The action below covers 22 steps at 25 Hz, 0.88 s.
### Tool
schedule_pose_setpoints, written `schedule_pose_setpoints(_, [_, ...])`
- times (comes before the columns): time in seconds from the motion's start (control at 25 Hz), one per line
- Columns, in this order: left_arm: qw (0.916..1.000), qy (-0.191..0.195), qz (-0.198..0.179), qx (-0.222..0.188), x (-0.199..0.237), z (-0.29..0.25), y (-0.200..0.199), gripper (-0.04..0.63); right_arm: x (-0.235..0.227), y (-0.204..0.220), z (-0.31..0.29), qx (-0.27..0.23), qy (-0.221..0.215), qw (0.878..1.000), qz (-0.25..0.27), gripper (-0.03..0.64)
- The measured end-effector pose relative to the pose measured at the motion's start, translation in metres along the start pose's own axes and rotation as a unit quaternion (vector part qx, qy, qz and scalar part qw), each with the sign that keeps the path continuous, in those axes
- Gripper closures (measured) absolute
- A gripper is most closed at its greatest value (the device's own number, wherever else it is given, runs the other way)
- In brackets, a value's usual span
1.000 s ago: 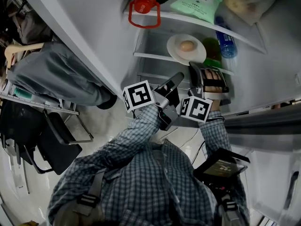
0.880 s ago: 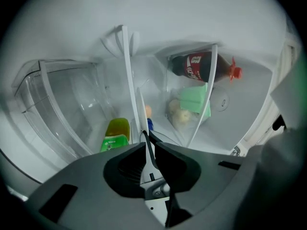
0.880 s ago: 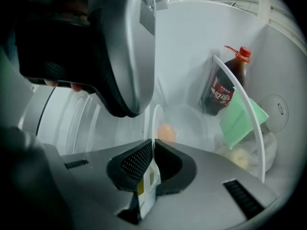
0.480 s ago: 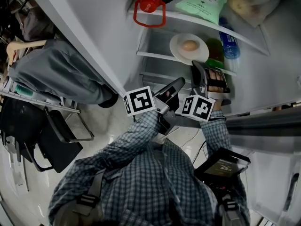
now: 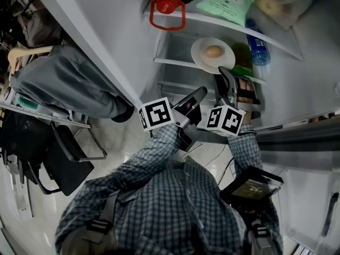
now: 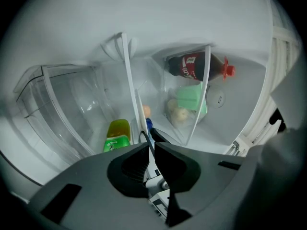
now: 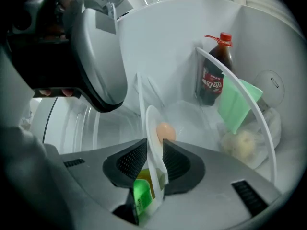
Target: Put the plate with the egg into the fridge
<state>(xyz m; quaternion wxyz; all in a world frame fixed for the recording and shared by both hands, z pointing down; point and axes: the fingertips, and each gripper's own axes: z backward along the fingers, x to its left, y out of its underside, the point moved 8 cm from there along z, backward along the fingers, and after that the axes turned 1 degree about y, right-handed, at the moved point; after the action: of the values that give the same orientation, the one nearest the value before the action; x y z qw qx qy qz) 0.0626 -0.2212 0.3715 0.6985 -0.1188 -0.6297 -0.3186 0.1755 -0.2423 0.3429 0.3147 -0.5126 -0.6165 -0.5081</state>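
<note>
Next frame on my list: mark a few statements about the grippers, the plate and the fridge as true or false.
1. The right gripper clamps the plate by its rim. True.
2. The egg lies on the plate. True.
3. The left gripper holds the cola bottle. False: its jaws are together on nothing; the bottle sits inside the fridge.
4. The fridge is closed. False: it is open, with its shelves in view.
</note>
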Motion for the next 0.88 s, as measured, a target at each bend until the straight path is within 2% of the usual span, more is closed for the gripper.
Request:
schedule_pose_setpoints(0.16, [0.9995, -0.025, -0.016, 0.005, 0.002, 0.004, -0.003, 0.557, -0.001, -0.002, 0.004, -0.003, -0.002, 1.000, -0.012, 0.533])
schedule_pose_setpoints(0.36, [0.9992, -0.026, -0.027, 0.010, 0.003, 0.001, -0.003, 0.557, -0.001, 0.000, 0.009, -0.009, 0.005, 0.999, -0.031, 0.534])
schedule_pose_setpoints(0.52, [0.9995, -0.009, -0.028, 0.012, 0.002, -0.003, -0.002, 0.557, -0.001, 0.002, 0.017, -0.011, 0.014, 0.999, -0.044, 0.534])
schedule_pose_setpoints(0.6, [0.9989, -0.020, -0.038, 0.017, 0.003, -0.003, -0.002, 0.558, -0.003, 0.003, 0.022, -0.013, 0.022, 0.998, -0.055, 0.534])
schedule_pose_setpoints(0.72, [0.9972, -0.032, -0.063, 0.023, 0.003, -0.003, -0.004, 0.560, -0.004, 0.005, 0.029, -0.021, 0.026, 0.995, -0.089, 0.535])
schedule_pose_setpoints(0.84, [0.9956, -0.035, -0.082, 0.026, 0.004, -0.005, -0.004, 0.580, -0.004, 0.006, 0.036, -0.029, 0.017, 0.988, -0.152, 0.539])
schedule_pose_setpoints(0.88, [0.9949, -0.036, -0.090, 0.028, 0.004, -0.005, -0.004, 0.588, -0.003, 0.007, 0.038, -0.031, 0.013, 0.984, -0.177, 0.574])
